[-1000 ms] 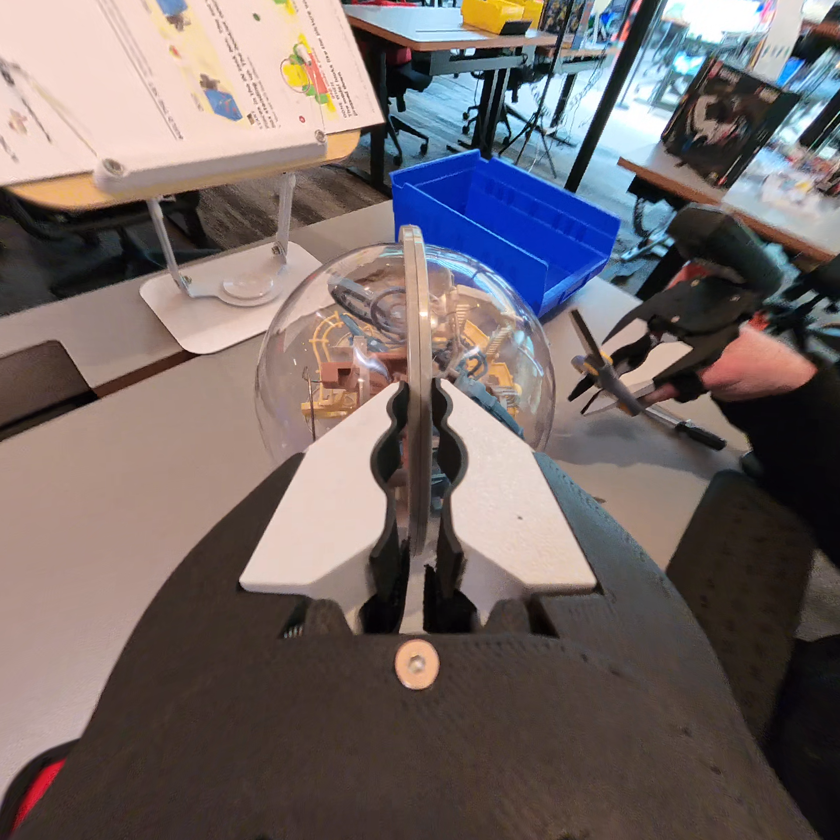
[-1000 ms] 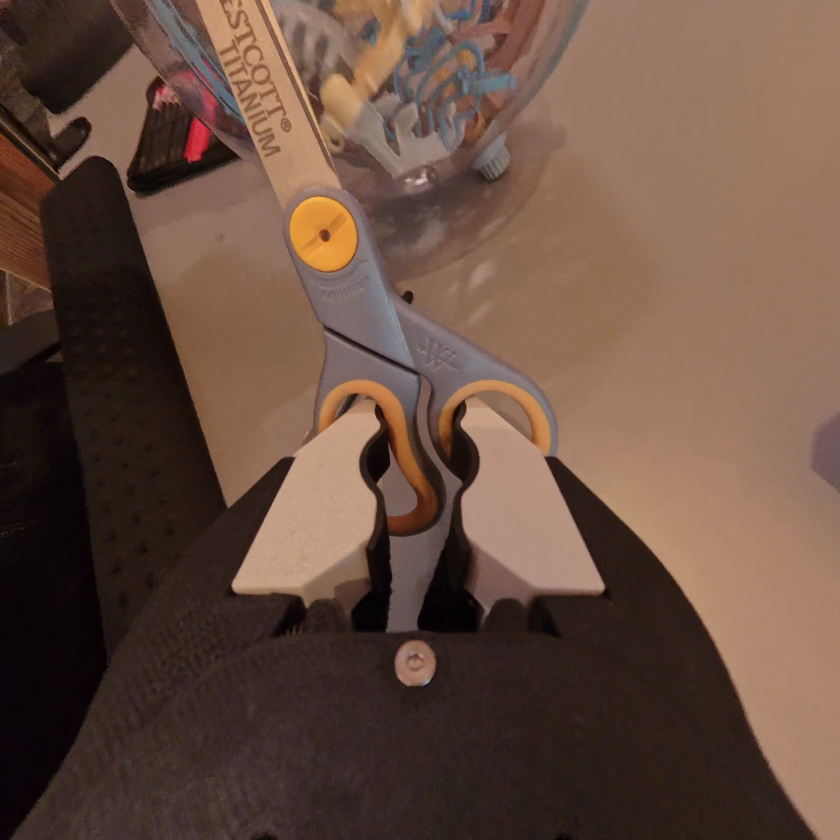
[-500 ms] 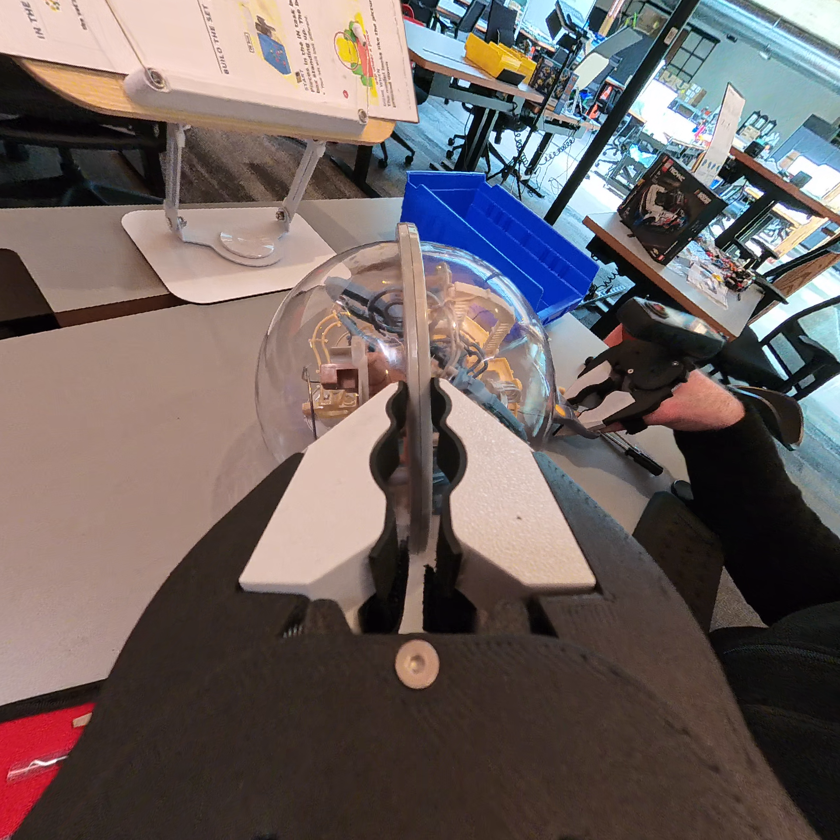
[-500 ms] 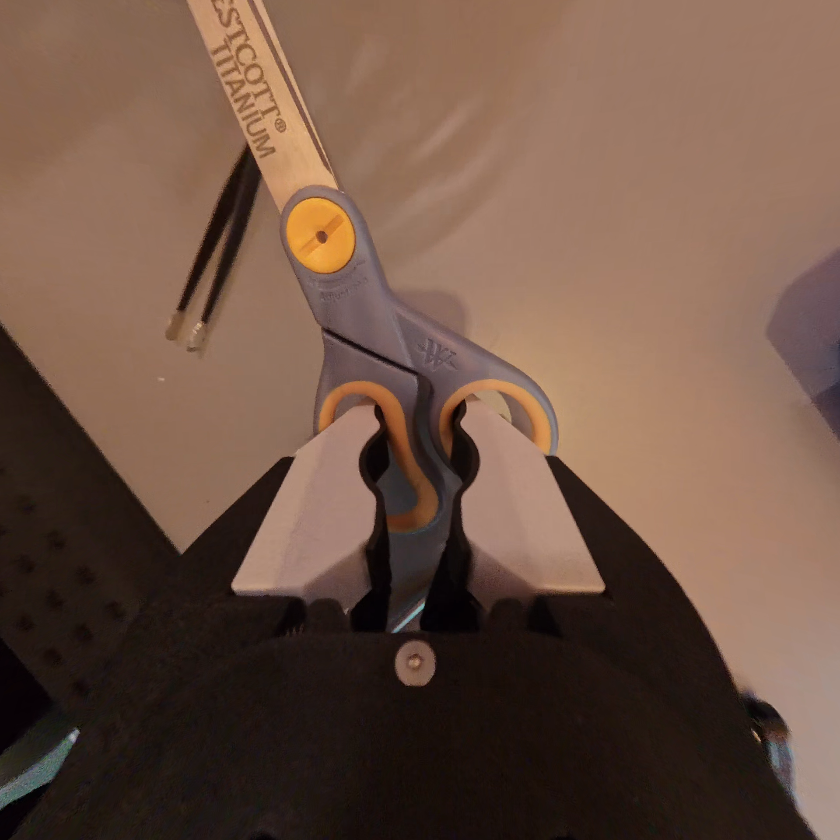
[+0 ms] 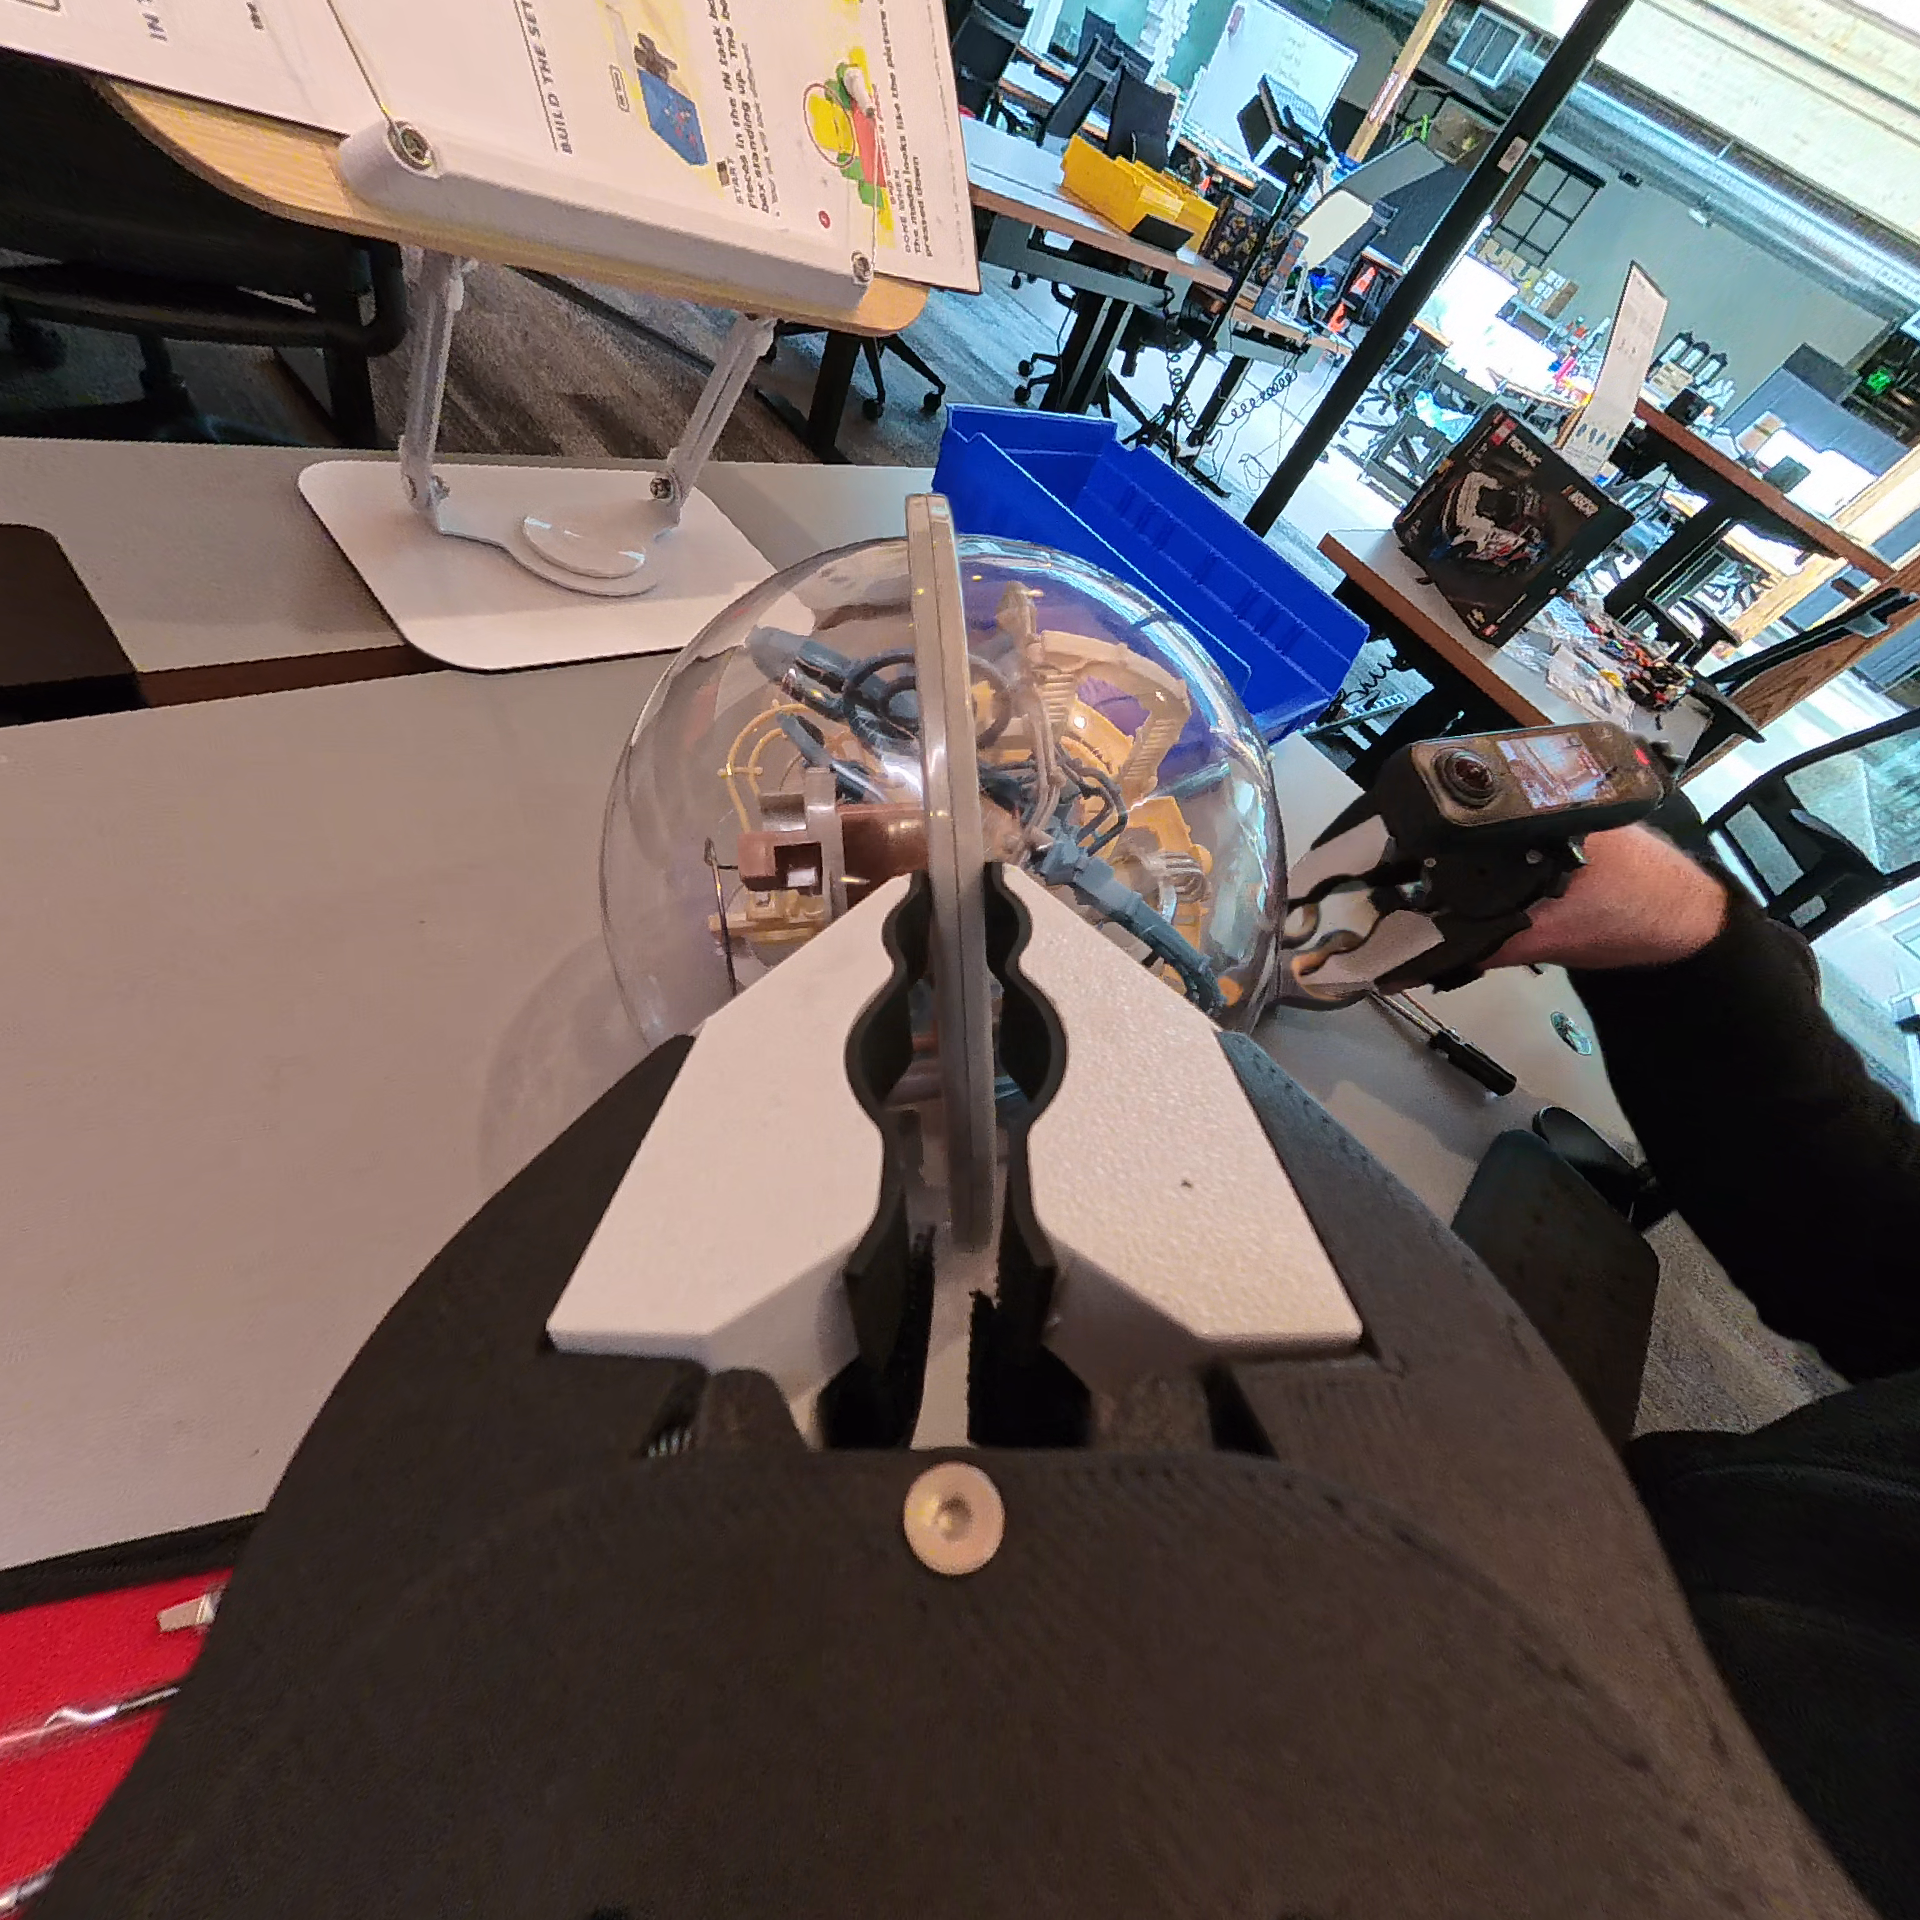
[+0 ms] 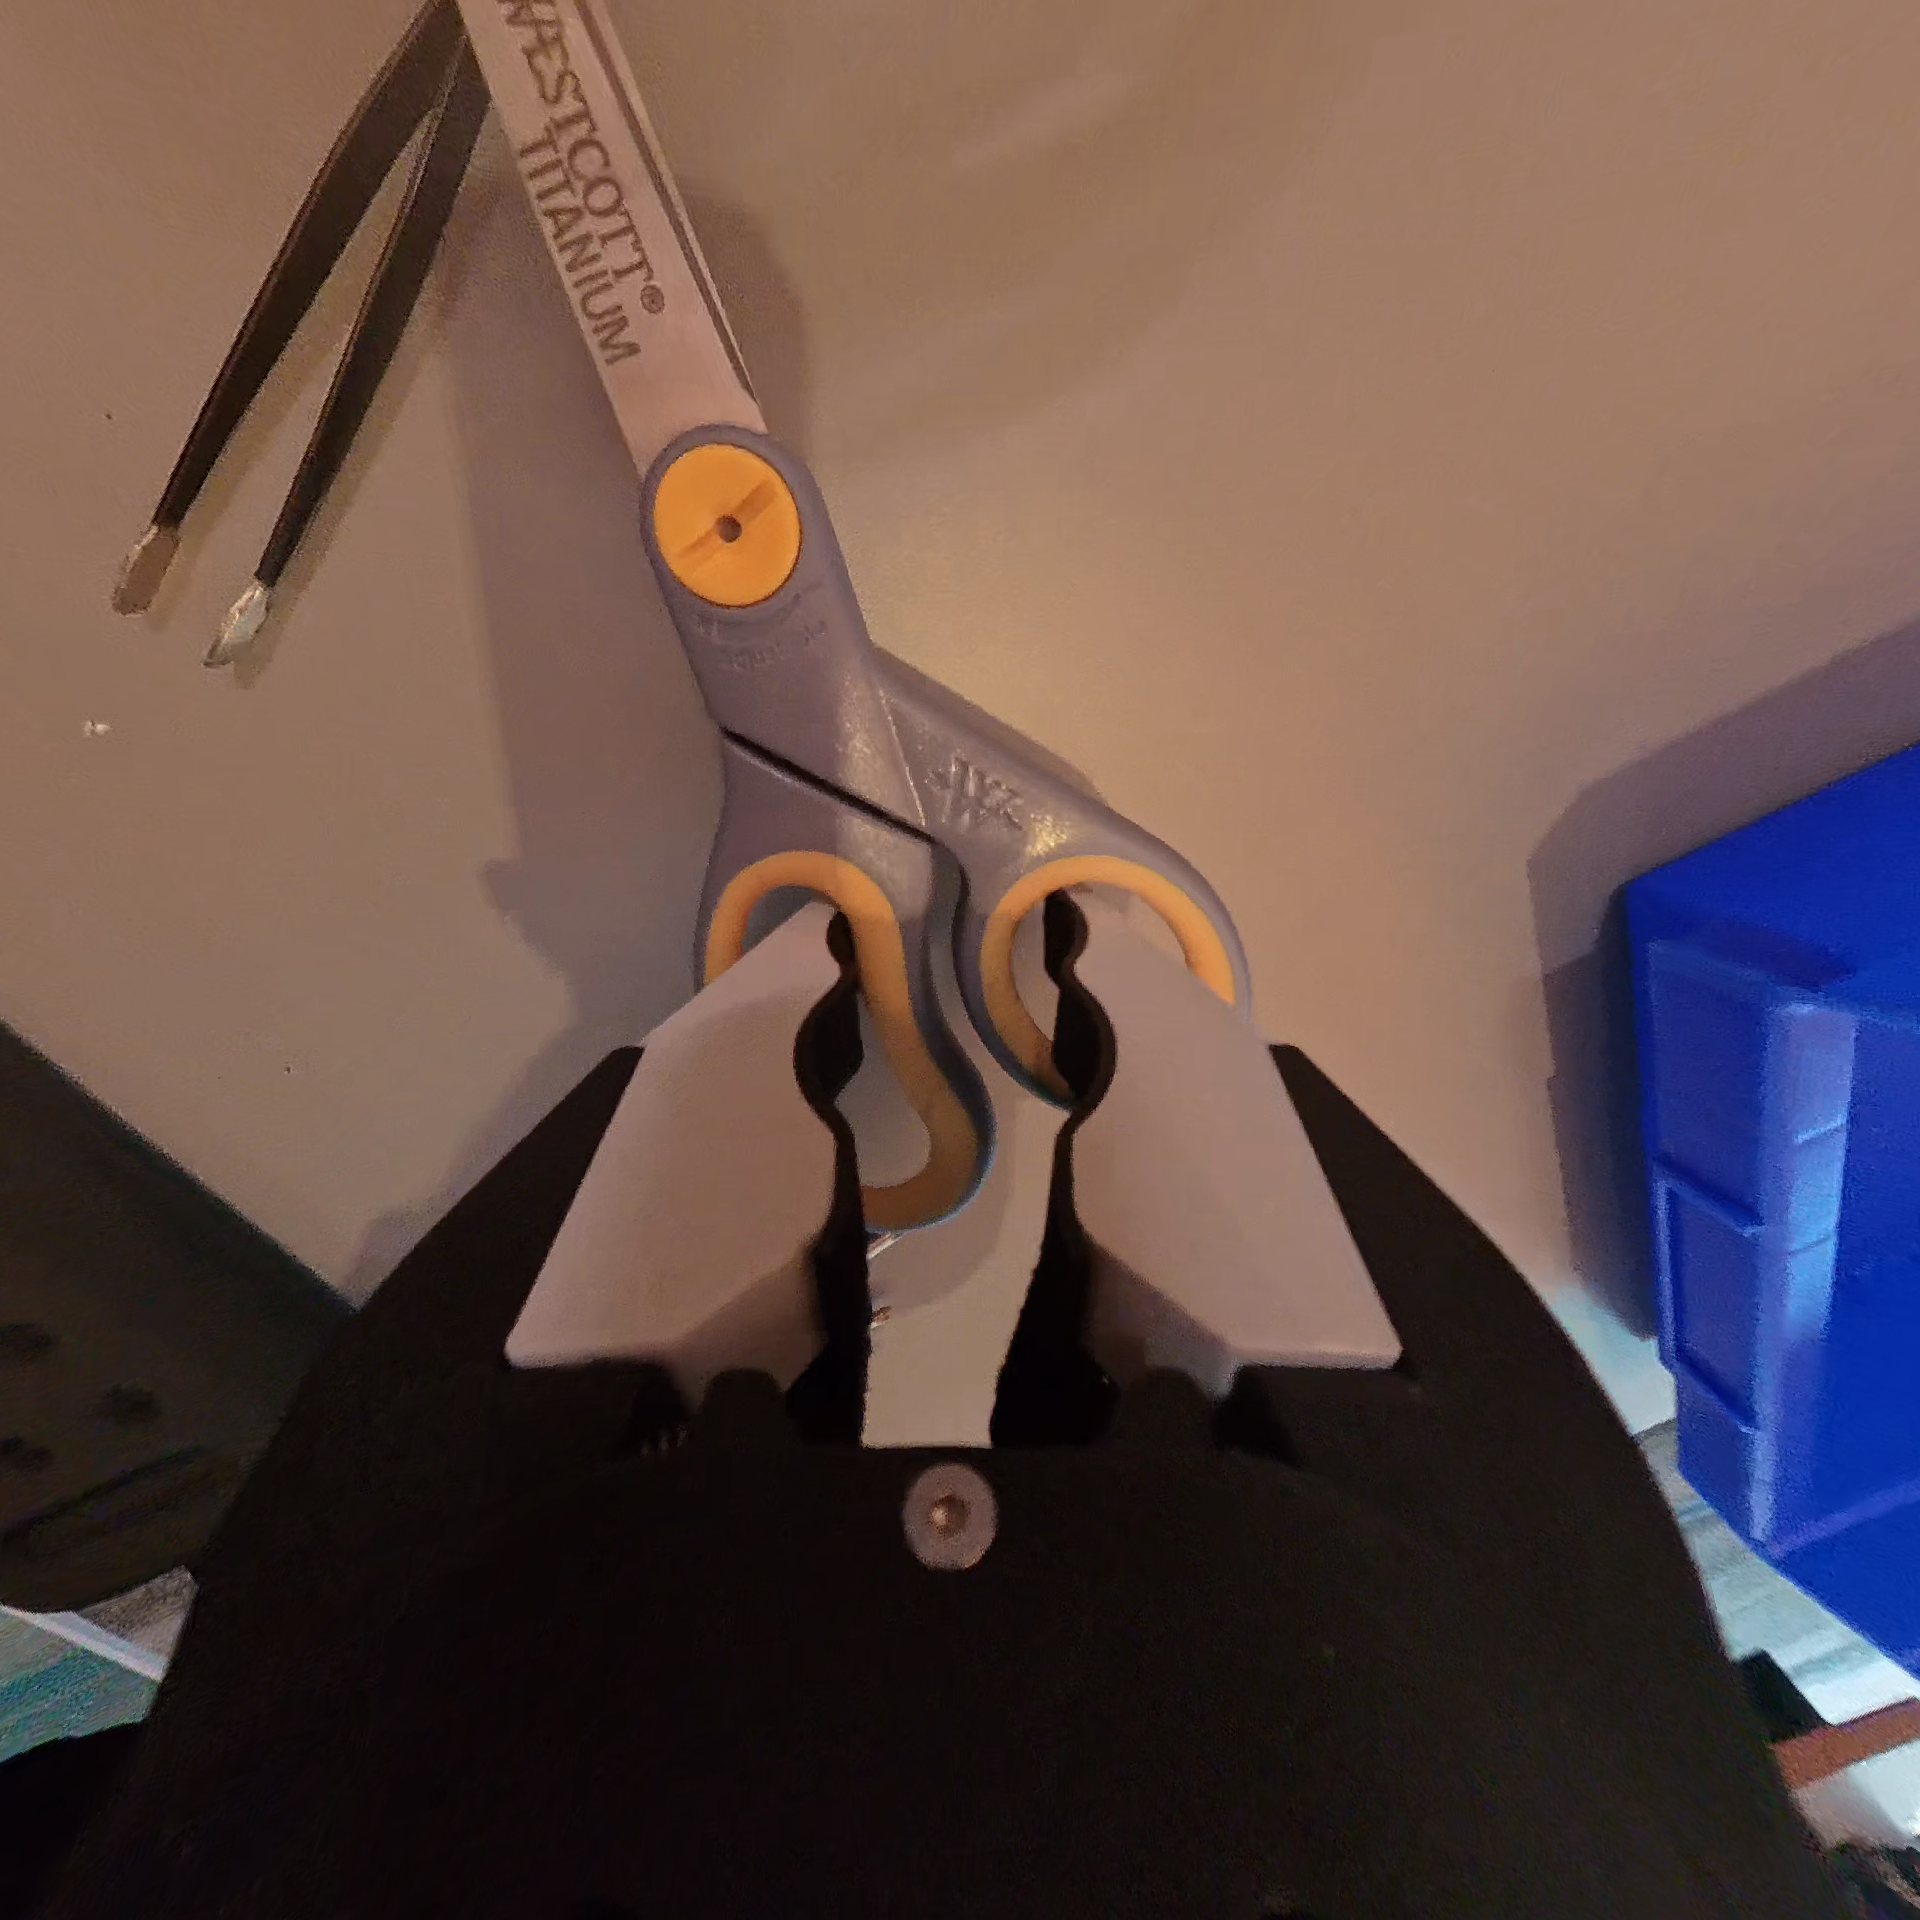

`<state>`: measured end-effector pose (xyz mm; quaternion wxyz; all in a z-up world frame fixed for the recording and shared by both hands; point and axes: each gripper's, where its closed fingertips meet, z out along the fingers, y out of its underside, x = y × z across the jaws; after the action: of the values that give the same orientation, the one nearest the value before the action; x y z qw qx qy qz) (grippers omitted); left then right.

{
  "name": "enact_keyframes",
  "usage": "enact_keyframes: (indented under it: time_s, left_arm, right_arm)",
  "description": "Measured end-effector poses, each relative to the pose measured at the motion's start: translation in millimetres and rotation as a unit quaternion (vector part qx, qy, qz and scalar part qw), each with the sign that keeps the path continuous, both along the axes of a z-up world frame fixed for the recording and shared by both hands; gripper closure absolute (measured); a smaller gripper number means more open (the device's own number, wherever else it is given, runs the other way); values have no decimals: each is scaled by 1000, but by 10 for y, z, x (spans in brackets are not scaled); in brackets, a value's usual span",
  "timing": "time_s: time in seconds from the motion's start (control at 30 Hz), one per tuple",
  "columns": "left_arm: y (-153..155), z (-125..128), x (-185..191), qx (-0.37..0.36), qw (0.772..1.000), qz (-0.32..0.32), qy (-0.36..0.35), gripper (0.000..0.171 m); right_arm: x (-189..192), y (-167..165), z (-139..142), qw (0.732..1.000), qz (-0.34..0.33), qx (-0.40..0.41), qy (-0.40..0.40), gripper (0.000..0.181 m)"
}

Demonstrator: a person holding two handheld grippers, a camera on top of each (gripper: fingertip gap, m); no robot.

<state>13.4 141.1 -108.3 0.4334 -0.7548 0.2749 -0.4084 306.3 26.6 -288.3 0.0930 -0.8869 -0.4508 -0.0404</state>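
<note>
A pale grey table [image 5: 312, 987] stands in an open workroom. More desks, chairs and a black pillar lie toward 12 and 1 o'clock in the left wrist view.

The left gripper [image 5: 951, 894] is clenched on the upright grey ring [image 5: 935, 675] that girdles a clear sphere [image 5: 1143, 727]. The sphere rests on the table and is packed with yellow, blue-grey and brown tracks. At 11 o'clock beyond it stands a white document stand [image 5: 540, 520] bearing printed sheets. A blue bin [image 5: 1143, 561] sits at 1 o'clock and a red pad [image 5: 83, 1683] at 8 o'clock.

The right gripper [image 6: 951, 935], held in a hand at the sphere's 3 o'clock side, has its jaws parted. The inner handle bars of grey-and-orange scissors [image 6: 821, 707] lie between them. Whether the pads touch the handles cannot be told. The scissors lie on the table with the blade running to 11 o'clock. Black tweezers [image 6: 301, 343] lie beside the blade at 10 o'clock. The blue bin is at 3 o'clock and a dark perforated mat [image 6: 104, 1299] at 8 o'clock.
</note>
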Motion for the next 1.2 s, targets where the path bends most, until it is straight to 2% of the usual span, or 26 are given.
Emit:
enact_keyframes:
  time_s: [0.13, 0.23, 0.27, 0.33, 0.4, 0.43, 0.57, 0.7, 0.83, 0.97, 1.2]
  left_arm:
    - [-9, -21, -25, 0, 1000, 0, -6, 165]
    - [-19, -37, -45, 0, 1000, 1, -10, 165]
    - [-20, -46, -56, 0, 1000, 2, -11, 165]
    - [-31, -62, -73, 0, 1000, 3, -12, 164]
    - [-38, -79, -90, -2, 1000, 5, -15, 165]
    - [-42, -84, -97, -1, 1000, 6, -17, 165]
    - [-78, -125, -137, -8, 1000, 13, -25, 164]
    - [-184, -179, -174, -14, 999, 19, -35, 164]
    - [-302, -189, -172, -14, 999, 17, -49, 164]
    - [-364, -185, -177, -6, 999, 17, -44, 164]
    - [-367, -185, -181, 3, 999, 16, -34, 164]
  right_arm:
    - [19, 39, 82, 999, 41, -3, -35, 126]
    - [75, 45, 205, 998, 40, -7, -49, 120]
    - [14, 38, 265, 999, 40, -2, -28, 122]
    - [-356, -57, 380, 995, 46, -10, 83, 134]
    - [-765, -143, 474, 981, 43, -16, 189, 150]
    - [-903, -185, 456, 976, 38, -23, 215, 151]
    - [-1156, -153, 204, 973, -5, -17, 231, 149]
    - [-1182, -75, 7, 980, -28, 7, 198, 155]
    - [-1206, -21, -8, 979, -29, 22, 199, 170]
    - [-1196, -30, -7, 977, -23, 24, 210, 175]
    - [-1328, -278, 173, 933, -19, -51, 355, 178]
